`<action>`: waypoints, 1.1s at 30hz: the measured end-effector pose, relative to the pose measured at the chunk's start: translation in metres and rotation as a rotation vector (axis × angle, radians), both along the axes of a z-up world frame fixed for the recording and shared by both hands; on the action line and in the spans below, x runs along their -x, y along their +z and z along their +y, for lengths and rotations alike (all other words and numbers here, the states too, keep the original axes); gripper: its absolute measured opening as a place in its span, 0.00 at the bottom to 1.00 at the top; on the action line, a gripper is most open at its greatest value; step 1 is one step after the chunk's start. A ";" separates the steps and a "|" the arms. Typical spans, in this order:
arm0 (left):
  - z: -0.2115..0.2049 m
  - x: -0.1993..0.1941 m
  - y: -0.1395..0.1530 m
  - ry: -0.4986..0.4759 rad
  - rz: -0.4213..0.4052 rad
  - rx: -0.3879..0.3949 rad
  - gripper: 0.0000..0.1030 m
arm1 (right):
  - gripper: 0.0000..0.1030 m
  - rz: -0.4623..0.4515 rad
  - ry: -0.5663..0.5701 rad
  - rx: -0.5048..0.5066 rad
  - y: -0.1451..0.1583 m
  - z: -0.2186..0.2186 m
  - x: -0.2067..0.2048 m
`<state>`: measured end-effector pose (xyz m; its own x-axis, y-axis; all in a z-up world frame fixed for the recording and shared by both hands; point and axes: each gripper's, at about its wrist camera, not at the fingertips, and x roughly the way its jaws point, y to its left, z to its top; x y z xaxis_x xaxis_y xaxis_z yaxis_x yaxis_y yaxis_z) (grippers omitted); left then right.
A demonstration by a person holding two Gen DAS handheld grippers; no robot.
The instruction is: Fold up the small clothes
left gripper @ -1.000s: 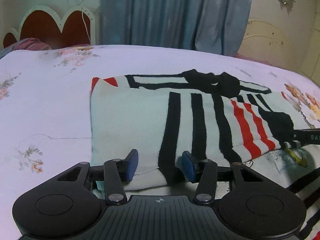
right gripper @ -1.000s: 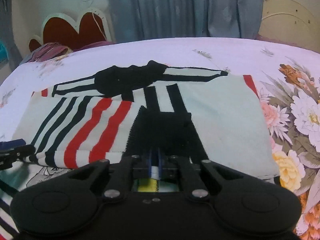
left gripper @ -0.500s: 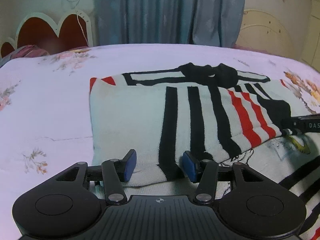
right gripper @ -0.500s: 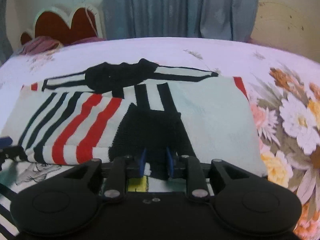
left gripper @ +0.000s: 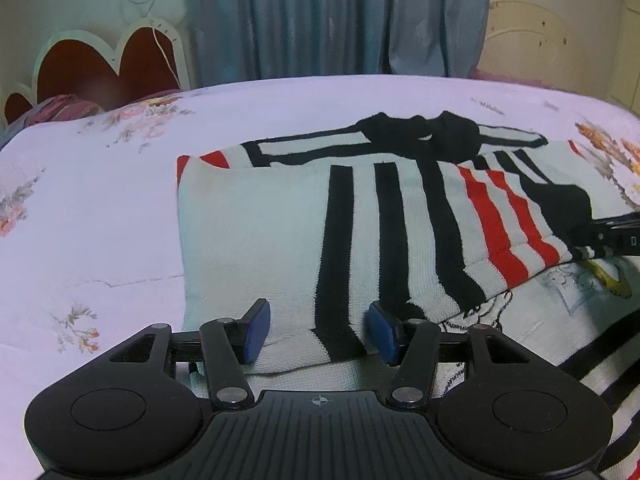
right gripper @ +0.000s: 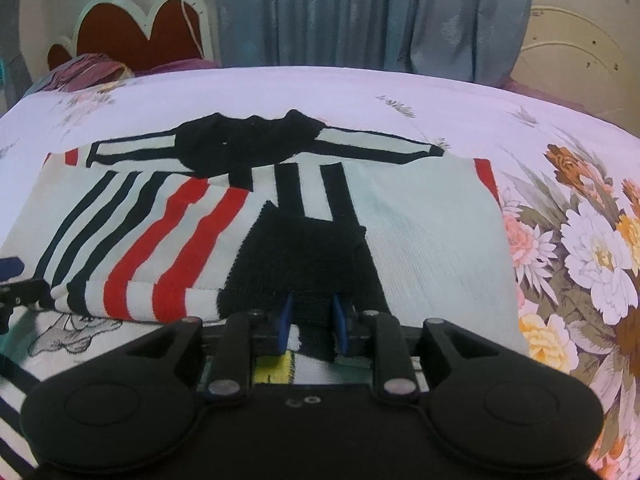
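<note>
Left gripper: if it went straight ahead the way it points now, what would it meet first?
The left gripper is open, its fingers astride the near folded edge of the striped sweater. Straight on, it would probably meet that edge at once, at the black stripe. How high it sits above the fabric is unclear.

Left gripper [left gripper: 318,330]: matte black body. Two round housings at the rear corners, each with a shallow circular recess. Centre plate between them is ribbed lengthwise and carries a small white crosshair mark at its forward edge. Two black linkage bars on each side, with triangular cut-outs in the outer pair. Silver round-head screws at the pivots. Finger pads [left gripper: 255,333] are blue and rounded.

Right gripper [right gripper: 310,322]: same black build, same round housings and silver pivot screws. Centre plate is smooth, with two small round holes near its forward edge. Blue pads [right gripper: 285,322] appear as thin blades, seen edge-on.
</note>
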<state>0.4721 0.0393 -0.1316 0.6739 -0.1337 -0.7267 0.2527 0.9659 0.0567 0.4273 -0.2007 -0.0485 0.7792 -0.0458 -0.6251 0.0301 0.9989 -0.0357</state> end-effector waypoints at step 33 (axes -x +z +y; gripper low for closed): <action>0.112 0.231 -0.023 0.168 0.174 0.594 0.80 | 0.43 0.030 0.007 -0.658 -0.066 -0.138 0.267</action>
<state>0.2408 0.1516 -0.1546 0.5992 -0.4498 -0.6623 0.0522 0.8475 -0.5283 0.1608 -0.3383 -0.1145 0.7600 0.3584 -0.5421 0.0322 0.8124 0.5822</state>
